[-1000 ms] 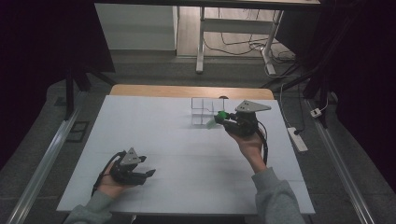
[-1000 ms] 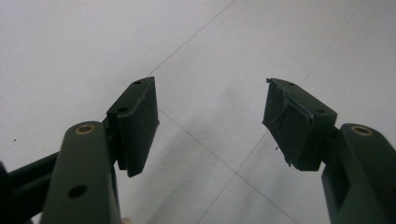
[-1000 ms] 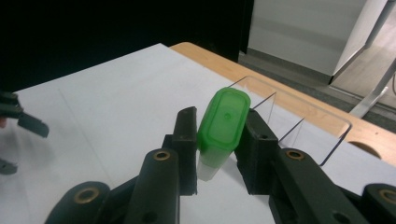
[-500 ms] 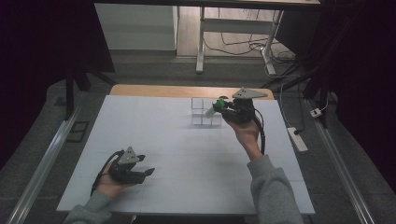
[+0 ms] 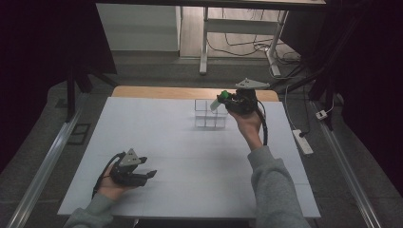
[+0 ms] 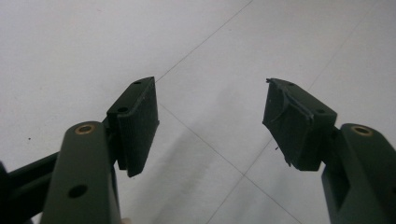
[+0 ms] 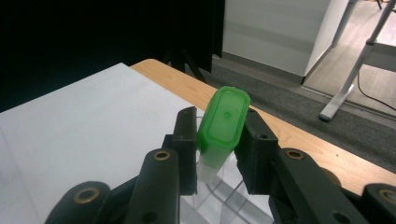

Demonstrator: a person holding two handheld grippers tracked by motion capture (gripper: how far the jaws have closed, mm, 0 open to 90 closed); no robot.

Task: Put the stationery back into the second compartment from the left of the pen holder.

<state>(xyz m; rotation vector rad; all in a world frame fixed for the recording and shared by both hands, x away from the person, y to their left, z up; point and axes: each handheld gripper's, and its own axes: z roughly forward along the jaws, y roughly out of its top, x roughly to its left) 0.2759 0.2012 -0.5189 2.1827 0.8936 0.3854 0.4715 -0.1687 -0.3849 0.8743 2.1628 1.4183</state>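
A small clear bottle with a green cap point(image 7: 223, 126) sits between the jaws of my right gripper point(image 7: 217, 135), which is shut on it. From the high view, that gripper point(image 5: 227, 101) hovers at the far right edge of a clear box with compartments point(image 5: 209, 114), with the green-capped bottle point(image 5: 219, 99) tilted over the box. My left gripper point(image 5: 146, 175) rests low over the white table near the front left, jaws open. In the left gripper view its two black pads point(image 6: 137, 121) stand apart with nothing between them.
The white table top point(image 5: 166, 142) has a wooden strip point(image 5: 157, 91) along its far edge. A power strip point(image 5: 302, 141) lies on the floor to the right, and desk legs point(image 5: 204, 42) with cables stand beyond the table.
My right gripper has carried the green-capped bottle farther away and a little higher, from in front of the clear box to above its far right side. The left gripper stayed where it was.
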